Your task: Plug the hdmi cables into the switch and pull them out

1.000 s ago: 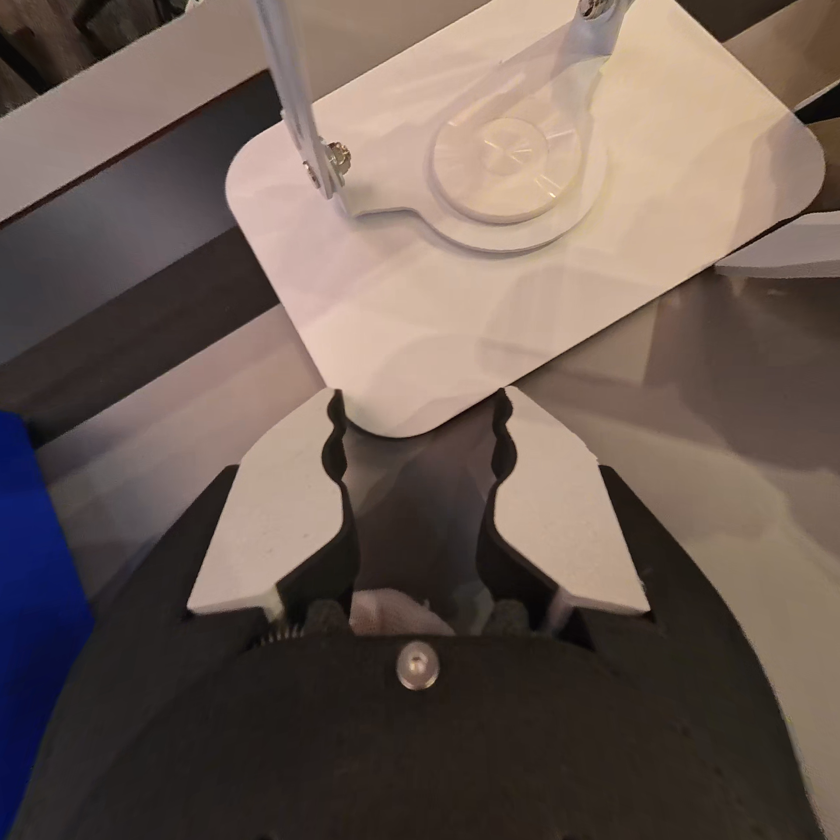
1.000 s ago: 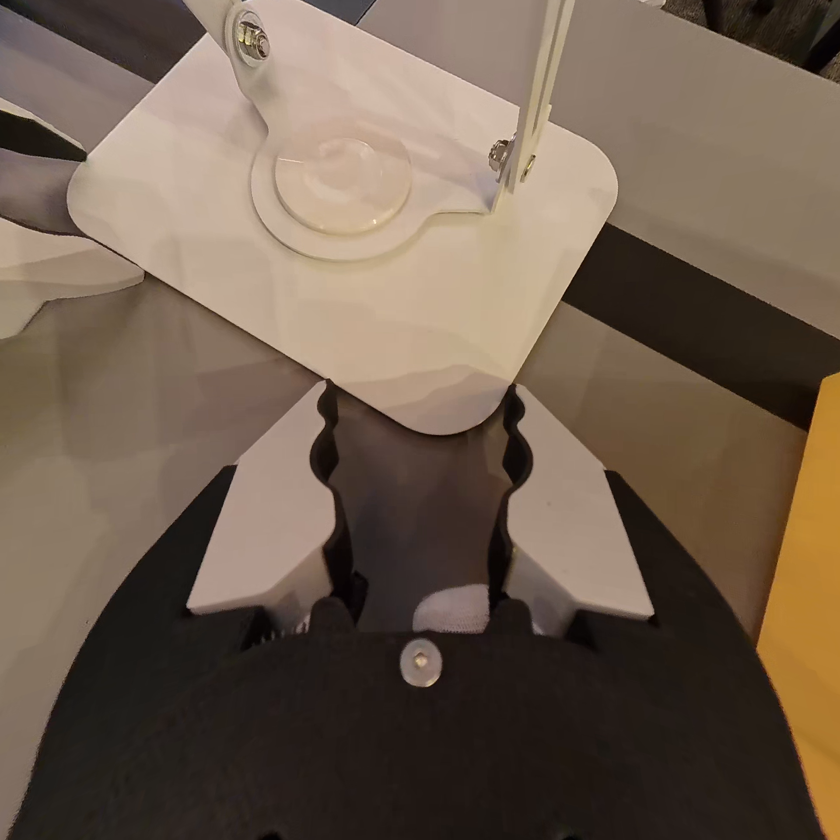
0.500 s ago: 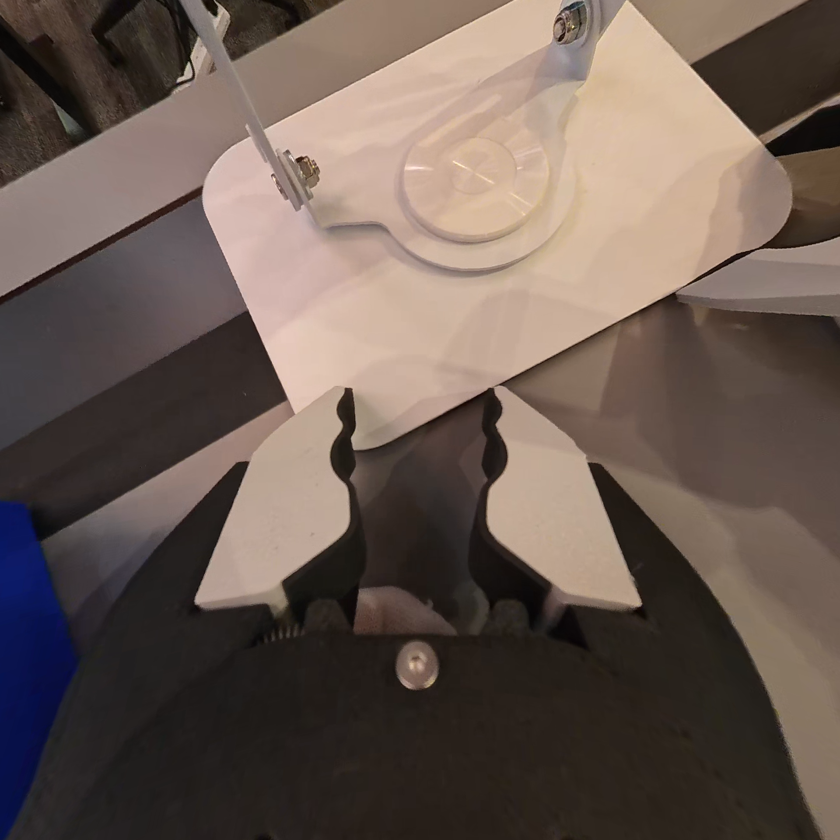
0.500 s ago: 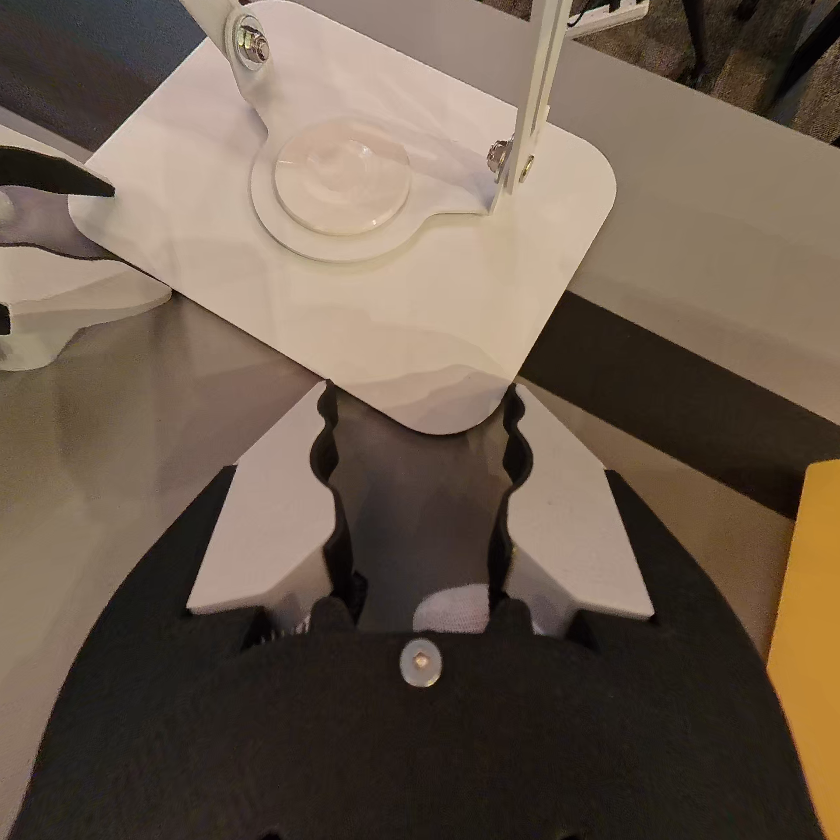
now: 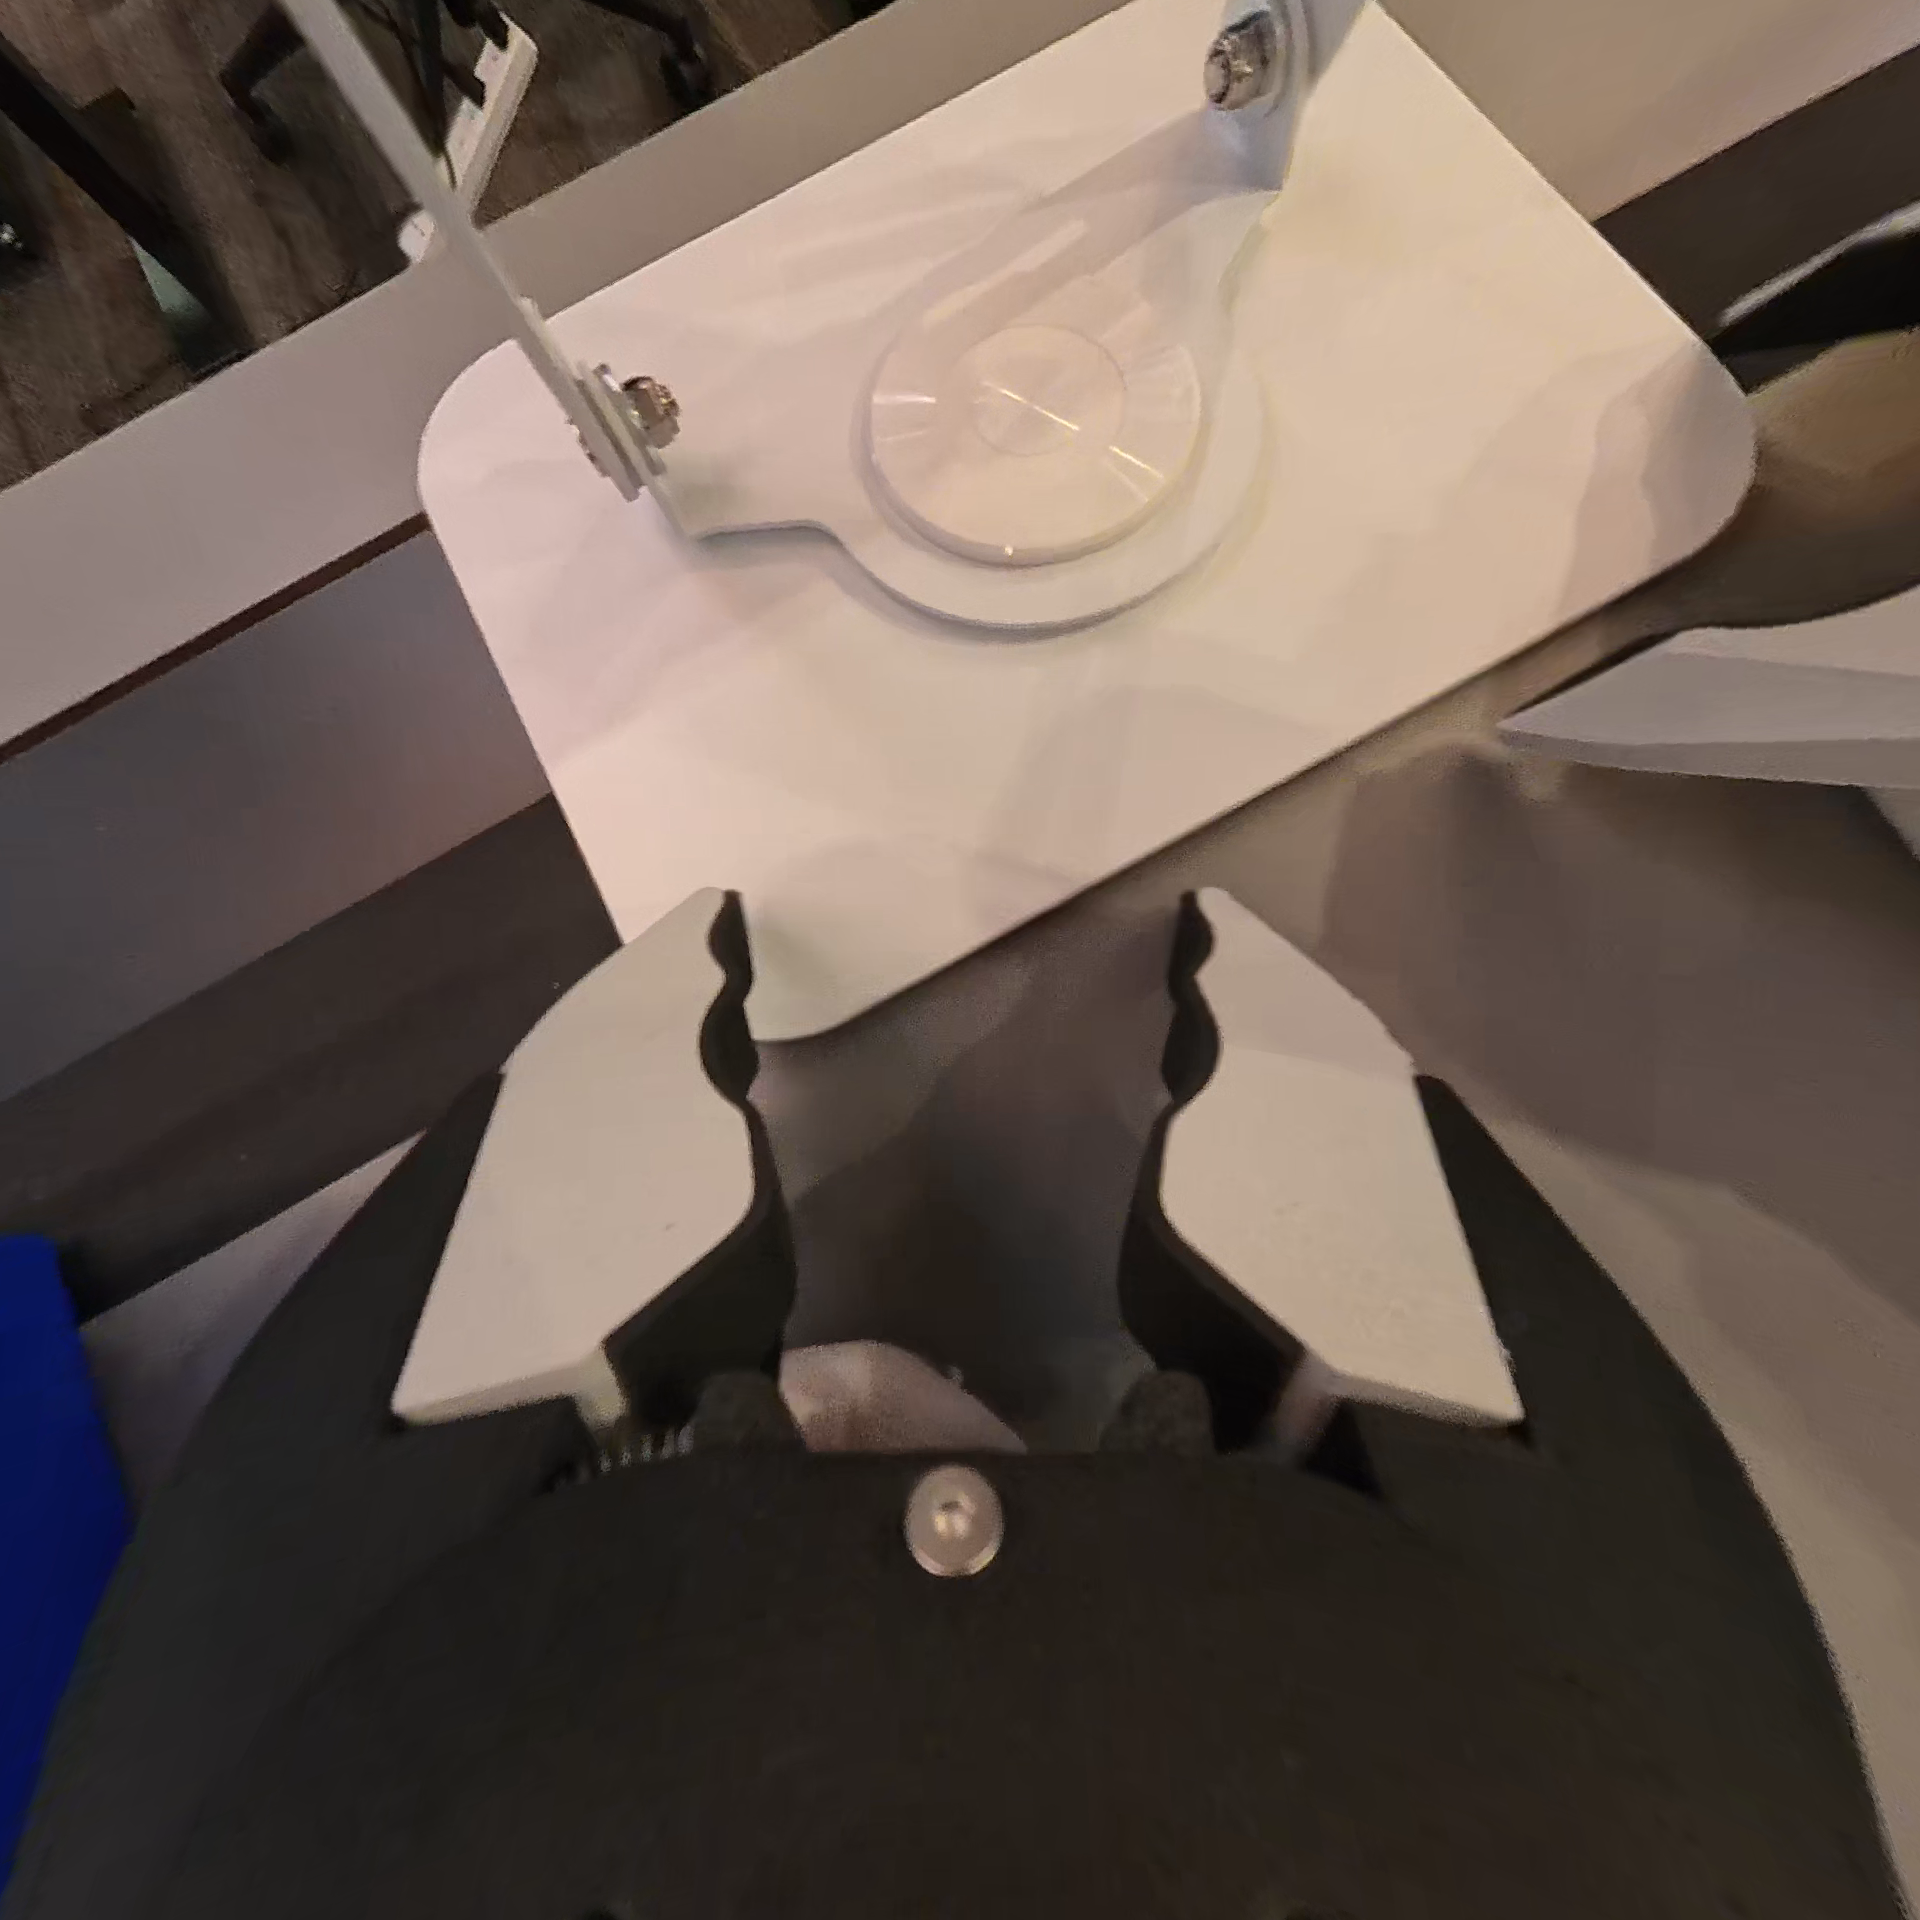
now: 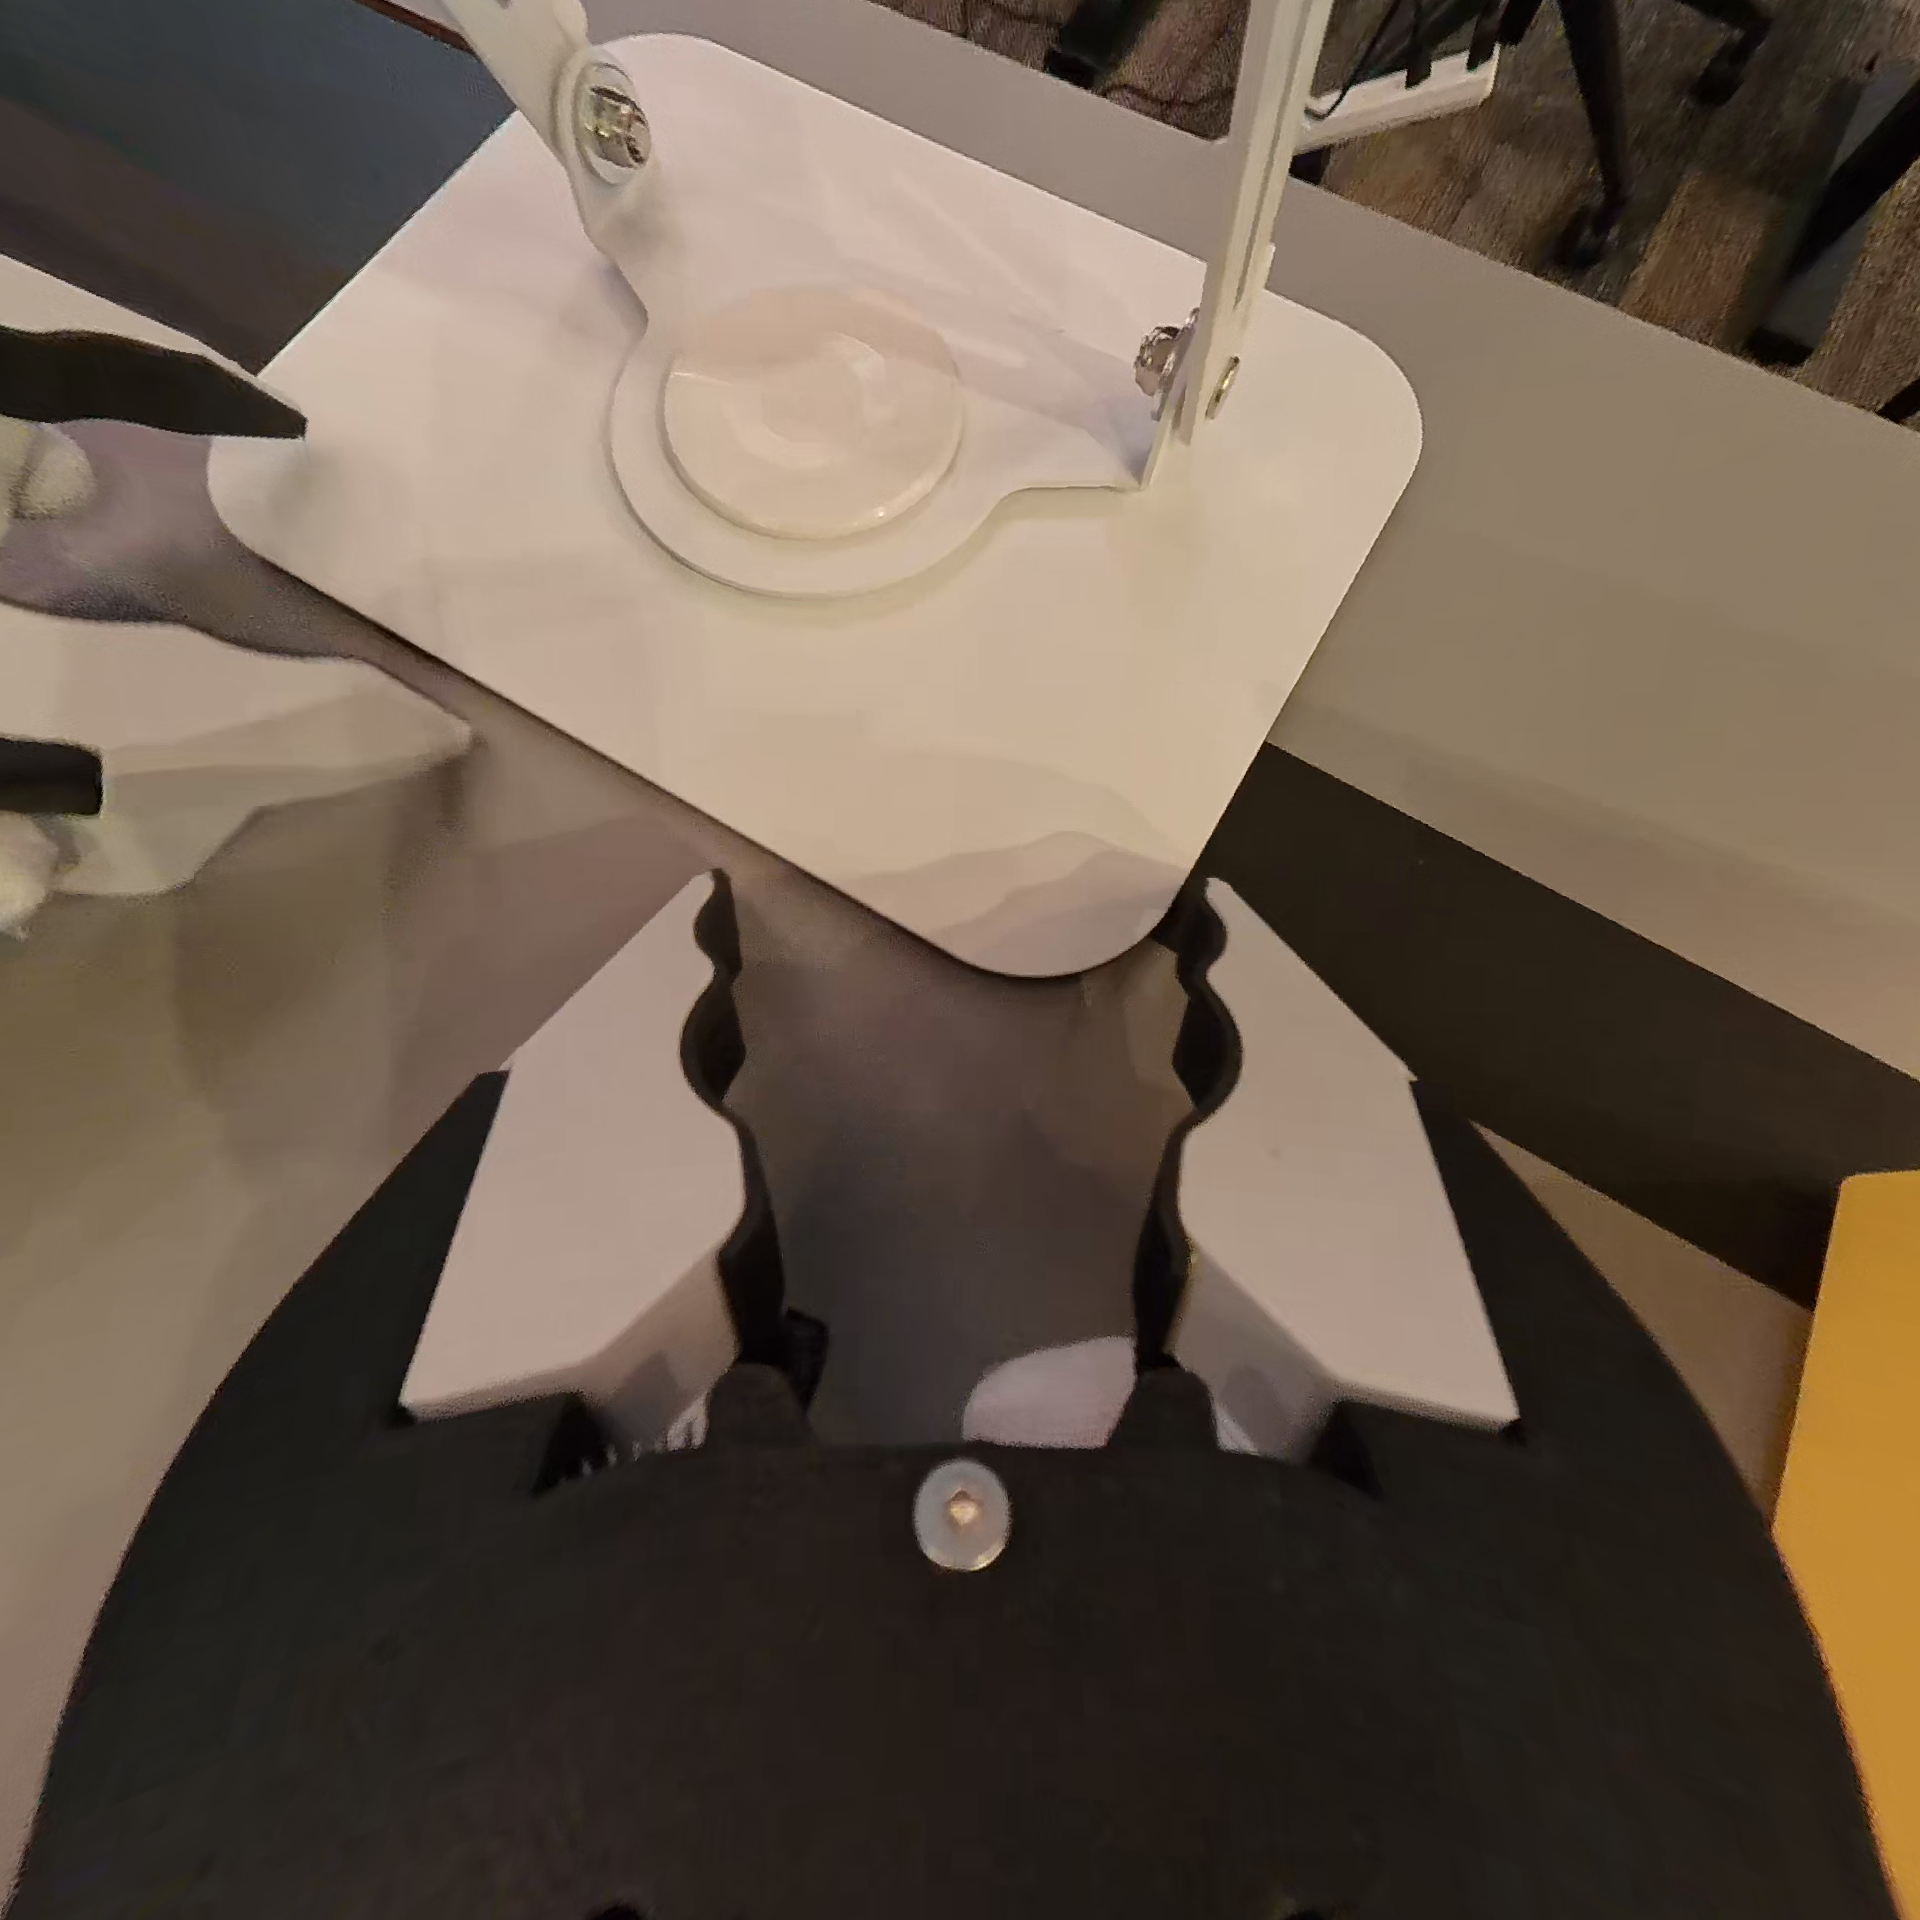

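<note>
while both claws gape empty | white stand base (image 5: pixel 935 790) ahead | cables seemingly unseen

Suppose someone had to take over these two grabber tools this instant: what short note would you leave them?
Left gripper: fingers open, holding nothing, above the table near the white stand base.
Right gripper: fingers open, empty, at the same base's other near corner.
HDMI cables and switch: not in either view.
A blue object sits at far left, a yellow one at far right.
Done: nothing visible. Left: find the cables, plug in, pull out.
</note>
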`<state>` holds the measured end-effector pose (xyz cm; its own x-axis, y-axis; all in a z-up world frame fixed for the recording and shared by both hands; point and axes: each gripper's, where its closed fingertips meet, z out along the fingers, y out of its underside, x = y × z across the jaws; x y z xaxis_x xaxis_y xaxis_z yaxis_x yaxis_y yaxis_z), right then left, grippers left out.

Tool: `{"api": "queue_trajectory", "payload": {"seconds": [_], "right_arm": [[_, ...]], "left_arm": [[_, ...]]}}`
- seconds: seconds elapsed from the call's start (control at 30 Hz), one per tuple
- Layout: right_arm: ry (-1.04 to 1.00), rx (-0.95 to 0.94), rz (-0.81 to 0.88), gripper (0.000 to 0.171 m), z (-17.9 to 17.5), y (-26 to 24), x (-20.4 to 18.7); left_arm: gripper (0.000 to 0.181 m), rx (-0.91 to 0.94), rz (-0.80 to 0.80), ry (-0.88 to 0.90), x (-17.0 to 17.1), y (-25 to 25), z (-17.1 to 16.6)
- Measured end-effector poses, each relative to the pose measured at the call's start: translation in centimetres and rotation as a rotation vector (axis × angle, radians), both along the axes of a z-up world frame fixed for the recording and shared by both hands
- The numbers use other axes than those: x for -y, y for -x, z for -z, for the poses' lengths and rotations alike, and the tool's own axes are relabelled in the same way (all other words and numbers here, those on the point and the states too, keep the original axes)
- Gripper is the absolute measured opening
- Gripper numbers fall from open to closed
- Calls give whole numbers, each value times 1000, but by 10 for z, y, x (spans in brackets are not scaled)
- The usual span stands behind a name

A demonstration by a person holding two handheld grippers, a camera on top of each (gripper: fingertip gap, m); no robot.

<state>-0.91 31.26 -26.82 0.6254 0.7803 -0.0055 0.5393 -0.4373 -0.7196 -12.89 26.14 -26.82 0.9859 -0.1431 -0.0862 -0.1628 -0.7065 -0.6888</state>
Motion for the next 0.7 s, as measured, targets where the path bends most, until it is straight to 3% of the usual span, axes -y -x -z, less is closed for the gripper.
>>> {"api": "queue_trajectory", "payload": {"seconds": [0.13, 0.23, 0.4, 0.47, 0.57, 0.7], "right_arm": [[-35, -64, -27, 94, -9, -1, 10], [-144, -160, 7, 93, -36, -5, 16], [-464, -380, 73, 70, -166, -19, 29], [-502, -365, 56, 66, -201, -14, 27], [-553, -374, 117, 65, -244, -17, 3], [-471, -409, 179, 64, -255, -25, -32]], "left_arm": [[84, 42, 40, -69, 19, -16, -15], [85, 56, -16, -255, 28, -5, -55], [75, 112, -110, -611, 38, 30, -168], [69, 67, -121, -672, 32, 46, -200], [56, 56, -165, -685, 11, 72, -223], [37, 82, -118, -673, -22, 81, -230]]}}
